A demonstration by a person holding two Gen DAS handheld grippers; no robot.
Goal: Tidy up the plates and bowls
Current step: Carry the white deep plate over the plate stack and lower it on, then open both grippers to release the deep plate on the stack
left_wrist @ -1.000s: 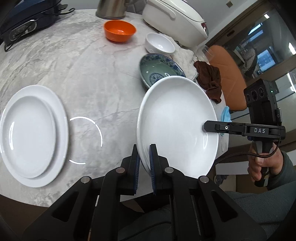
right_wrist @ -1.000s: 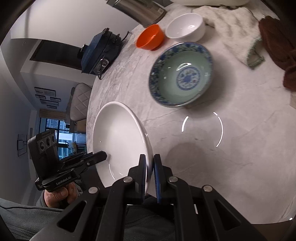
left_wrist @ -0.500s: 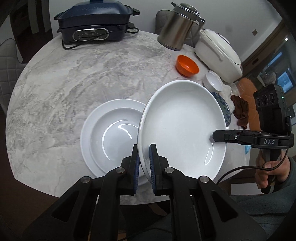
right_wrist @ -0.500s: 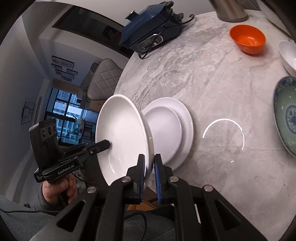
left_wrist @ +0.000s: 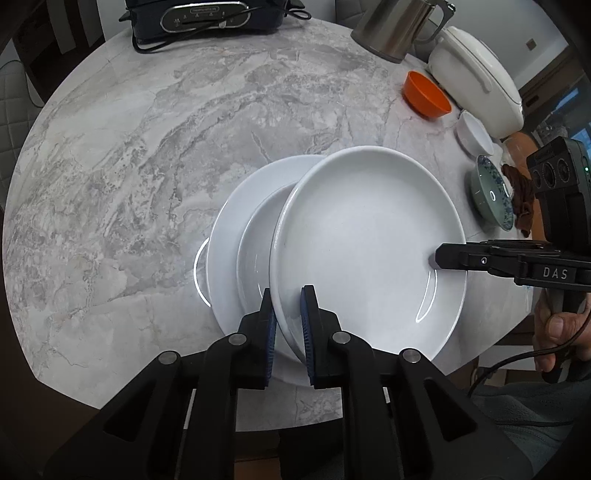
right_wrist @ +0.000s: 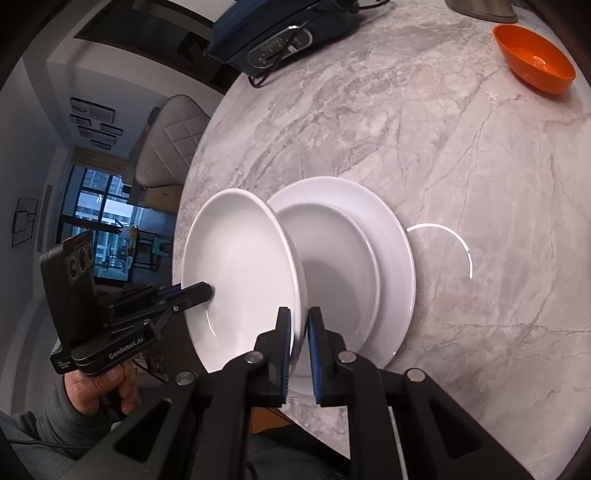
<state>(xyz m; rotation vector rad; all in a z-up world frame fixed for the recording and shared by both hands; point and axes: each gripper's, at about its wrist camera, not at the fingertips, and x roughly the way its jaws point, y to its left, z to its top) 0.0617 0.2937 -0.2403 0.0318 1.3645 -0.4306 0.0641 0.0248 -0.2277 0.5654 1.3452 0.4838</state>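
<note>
Both grippers hold one white deep plate (left_wrist: 369, 251) (right_wrist: 240, 266) by opposite rims, tilted above the table's near edge. My left gripper (left_wrist: 287, 295) (right_wrist: 207, 291) has the near rim between its blue pads, and its jaws are opening slightly. My right gripper (right_wrist: 299, 314) (left_wrist: 437, 258) is shut on the other rim. Just beyond and partly under the held plate lies a stack: a large flat white plate (left_wrist: 229, 229) (right_wrist: 391, 251) with a smaller deep plate (left_wrist: 258, 251) (right_wrist: 332, 266) in it.
On the round marble table (left_wrist: 147, 147), an orange bowl (left_wrist: 426, 96) (right_wrist: 535, 62), a small white bowl (left_wrist: 474, 133) and a blue-patterned bowl (left_wrist: 493, 195) sit at the right. A kettle (left_wrist: 395, 26), a rice cooker (left_wrist: 476, 74) and an electric grill (left_wrist: 207, 16) line the far edge.
Both grippers carried the held plate sideways across the table from beside the blue-patterned bowl. It now overlaps the stacked white plates and hangs a little lower.
</note>
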